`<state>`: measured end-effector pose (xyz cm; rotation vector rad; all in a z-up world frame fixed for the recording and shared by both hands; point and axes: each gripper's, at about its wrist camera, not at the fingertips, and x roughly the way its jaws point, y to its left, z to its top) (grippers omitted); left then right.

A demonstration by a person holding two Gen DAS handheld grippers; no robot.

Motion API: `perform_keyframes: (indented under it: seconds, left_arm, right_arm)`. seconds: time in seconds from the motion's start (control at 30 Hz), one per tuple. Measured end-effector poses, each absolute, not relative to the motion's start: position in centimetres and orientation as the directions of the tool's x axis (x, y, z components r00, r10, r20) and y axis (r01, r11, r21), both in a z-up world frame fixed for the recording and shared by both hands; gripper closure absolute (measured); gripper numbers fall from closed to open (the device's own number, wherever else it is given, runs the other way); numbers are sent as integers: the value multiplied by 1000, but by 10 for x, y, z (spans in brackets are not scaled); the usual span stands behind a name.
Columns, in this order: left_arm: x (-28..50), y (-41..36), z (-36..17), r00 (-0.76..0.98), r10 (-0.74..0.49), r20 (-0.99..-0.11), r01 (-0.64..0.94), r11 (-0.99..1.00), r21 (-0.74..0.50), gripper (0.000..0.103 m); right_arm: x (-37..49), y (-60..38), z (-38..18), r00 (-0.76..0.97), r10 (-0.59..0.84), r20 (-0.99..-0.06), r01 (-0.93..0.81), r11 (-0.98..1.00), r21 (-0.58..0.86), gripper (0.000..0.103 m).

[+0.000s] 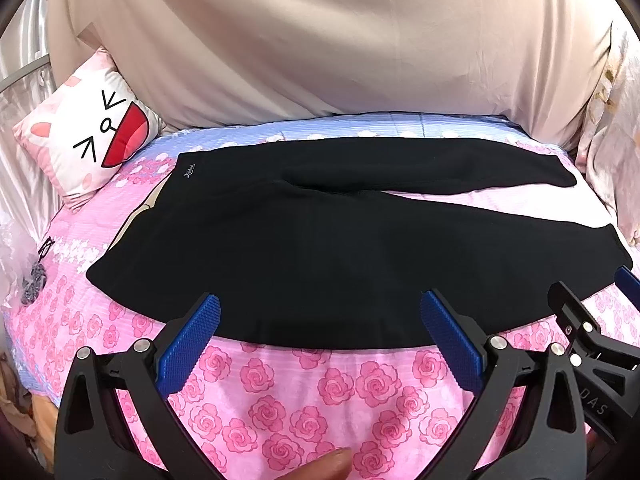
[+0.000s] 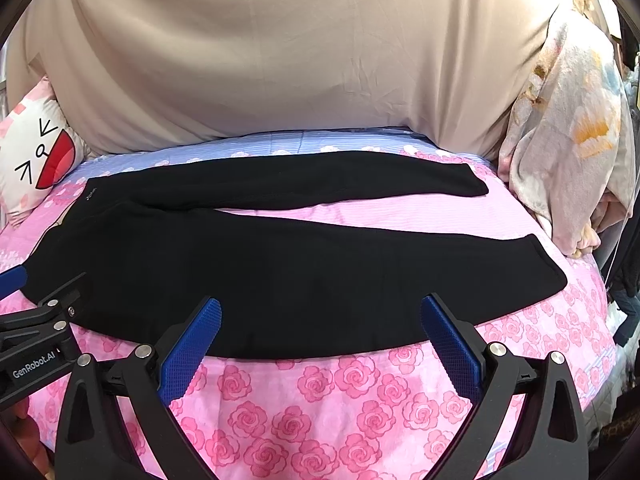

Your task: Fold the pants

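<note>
Black pants (image 1: pixel 304 248) lie spread flat on the pink rose bedsheet, waistband at the left, both legs running to the right and splayed apart. They also show in the right wrist view (image 2: pixel 280 276). My left gripper (image 1: pixel 320 320) is open and empty, hovering over the near edge of the pants by the waist end. My right gripper (image 2: pixel 320 324) is open and empty over the near leg's front edge. Each gripper shows at the edge of the other's view: the right (image 1: pixel 600 320), the left (image 2: pixel 36 320).
The bed (image 1: pixel 320 392) has a pink rose sheet. A cartoon-face pillow (image 1: pixel 88 136) sits at the back left. A beige cloth (image 1: pixel 320 40) hangs behind the bed. A floral blanket (image 2: pixel 568 140) is piled at the right. The bed's right edge drops to the floor (image 2: pixel 616 320).
</note>
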<state>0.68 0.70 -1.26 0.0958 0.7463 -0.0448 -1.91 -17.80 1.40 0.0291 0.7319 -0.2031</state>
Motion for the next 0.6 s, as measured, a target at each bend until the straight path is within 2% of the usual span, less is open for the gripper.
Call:
perform_keyframes:
  seconds: [0.6]
  left_arm:
    - [9, 8, -14, 733, 3, -680, 61, 996, 70, 5]
  right_arm:
    - [-20, -178, 12, 724, -169, -669, 191, 981, -41, 5]
